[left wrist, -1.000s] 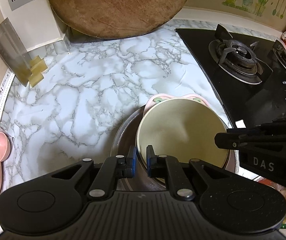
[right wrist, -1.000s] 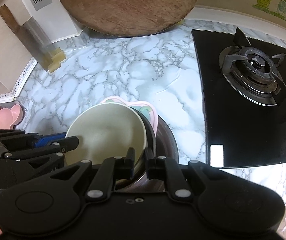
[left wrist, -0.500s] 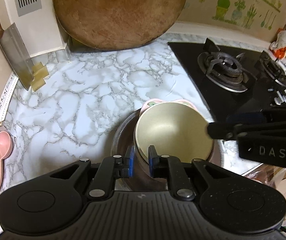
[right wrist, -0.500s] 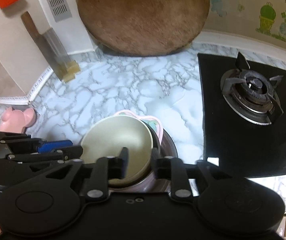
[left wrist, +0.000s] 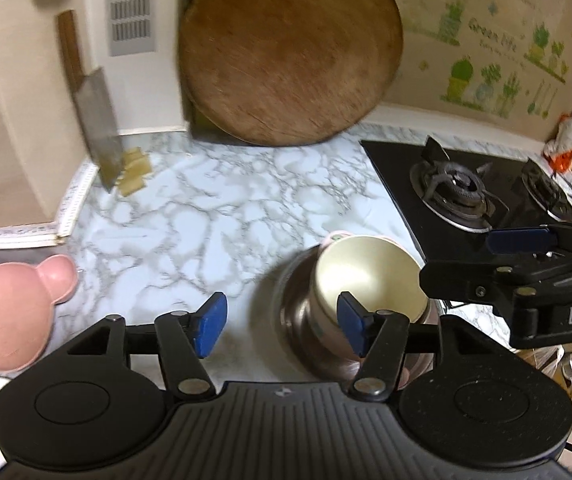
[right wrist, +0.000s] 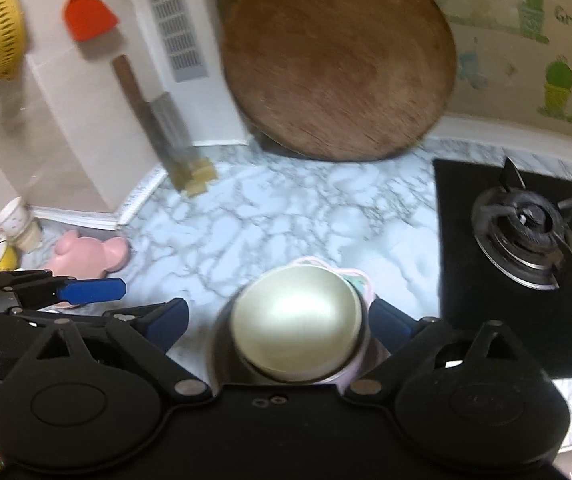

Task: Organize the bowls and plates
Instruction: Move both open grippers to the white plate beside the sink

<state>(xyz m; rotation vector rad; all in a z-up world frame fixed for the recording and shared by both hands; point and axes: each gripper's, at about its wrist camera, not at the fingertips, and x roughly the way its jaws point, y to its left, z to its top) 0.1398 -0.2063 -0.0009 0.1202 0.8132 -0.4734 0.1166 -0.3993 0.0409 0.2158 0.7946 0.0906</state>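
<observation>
The cream bowl (right wrist: 296, 338) sits nested in a steel bowl (left wrist: 298, 336) near the front edge of the marble counter (left wrist: 213, 216), just left of the black hob (right wrist: 506, 280), with a pink-rimmed plate (right wrist: 360, 282) tucked behind it. Neither gripper has hold of anything. The left gripper (left wrist: 281, 326) is spread wide, its right blue pad (left wrist: 352, 326) looking like it's just over the cream bowl's near rim and the left pad out over bare counter. The right gripper (right wrist: 277, 324) is wide open too, one finger either side of the stack and not touching it as far as I can see.

If the stack counts as sorted, I'd say the next piece is the pink bear plate (left wrist: 5, 316) on the left. Lift both grippers straight up and clear before swinging over, so a pad doesn't clip the cream rim and tip the nest. Grab the bear plate at a flat stretch of rim rather than an ear, and keep it level.

Hard to tell:
- both views are smeared with motion blur, so pad-to-rim contact is a guess
- the gripper bodies hide the stack's near side and the counter edge
- how the pink-rimmed plate rests, flat or leaning, can't be made out
- the bear plate is cut off at the left frame edge
- there's a small cup (right wrist: 15, 222) far left, and what's around it is unclear
</observation>
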